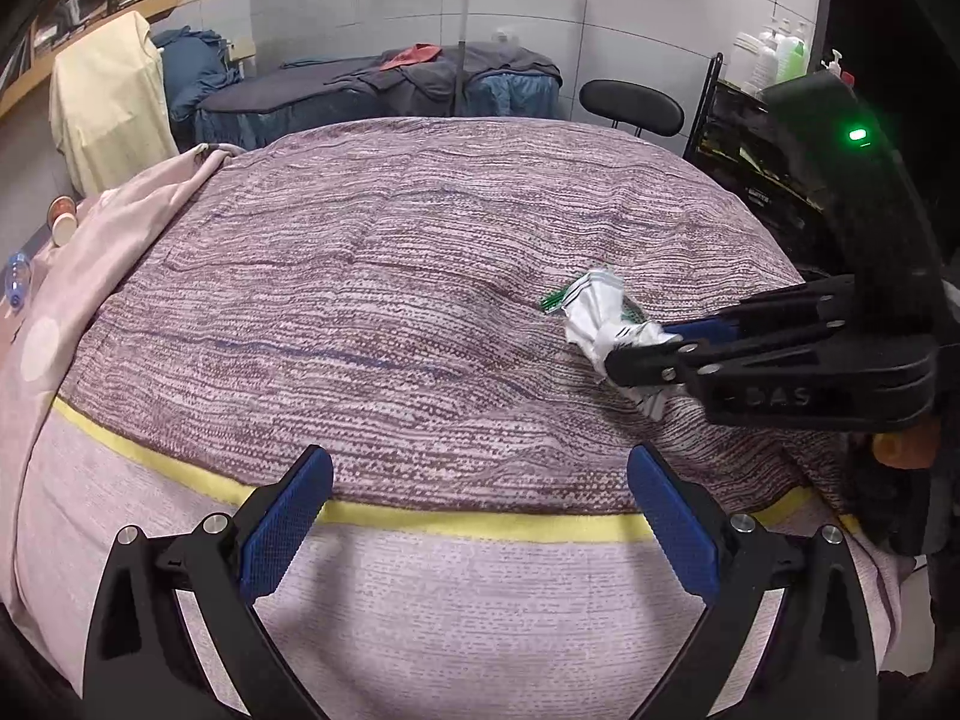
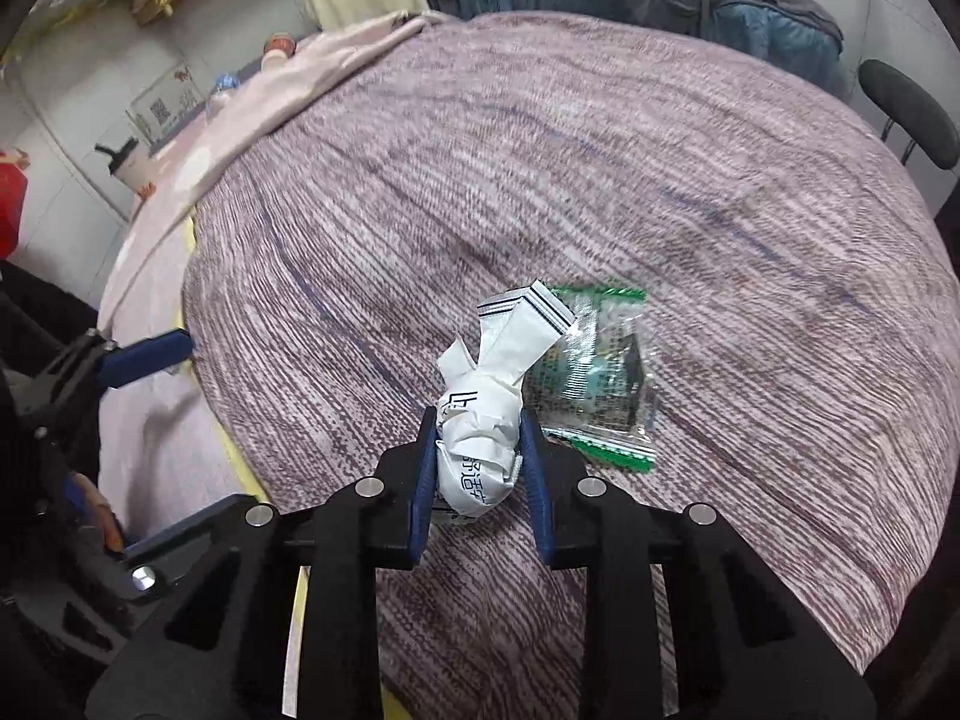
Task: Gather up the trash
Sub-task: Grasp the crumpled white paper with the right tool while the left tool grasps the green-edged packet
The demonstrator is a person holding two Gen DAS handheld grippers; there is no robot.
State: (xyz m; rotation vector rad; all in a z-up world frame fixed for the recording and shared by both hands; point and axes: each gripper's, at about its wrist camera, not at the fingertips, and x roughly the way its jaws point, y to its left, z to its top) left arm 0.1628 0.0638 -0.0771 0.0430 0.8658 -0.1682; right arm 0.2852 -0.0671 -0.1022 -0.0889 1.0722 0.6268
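A crumpled white paper wrapper (image 2: 489,408) with dark print is held between the blue pads of my right gripper (image 2: 478,426), which is shut on it, just above the purple knitted blanket (image 2: 600,180). Behind it lies a clear plastic wrapper with green edges (image 2: 600,372). In the left wrist view the right gripper (image 1: 645,343) holds the white wrapper (image 1: 600,315) at the right of the bed. My left gripper (image 1: 480,480) is open and empty over the blanket's yellow stripe (image 1: 480,525).
A pink sheet (image 1: 90,276) lies at the bed's left side, with a paper cup (image 1: 63,219) and a plastic bottle (image 1: 15,279) beyond it. A black chair (image 1: 630,105), a shelf rack with bottles (image 1: 768,54) and a second bed (image 1: 390,90) stand behind.
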